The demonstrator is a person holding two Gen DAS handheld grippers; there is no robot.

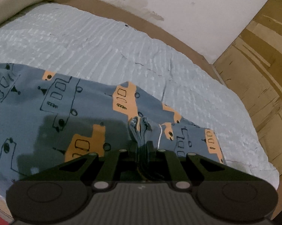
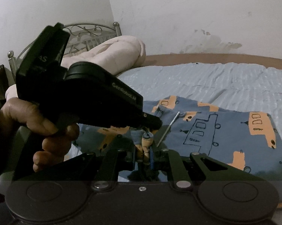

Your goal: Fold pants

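Both grippers are clamped on the same bunched-up bit of the blue-grey cotton pants with the orange-and-black truck print, which lie spread out on the pale blue ribbed bedspread. The black left gripper has its fingers pinched on a thick wad of gathered fabric, with a thin white drawstring dangling just beside it. From the right wrist camera, the black right gripper is closed on that wad too, an orange patch squeezed between its fingers, and the left gripper comes in from the side with its tip touching the same clump, held by a bare hand. The rest of the pants lie fairly flat on the bedspread beyond the clump. At the far end of the bedspread sits a rolled cream comforter, with a curly grey metal headboard behind it.
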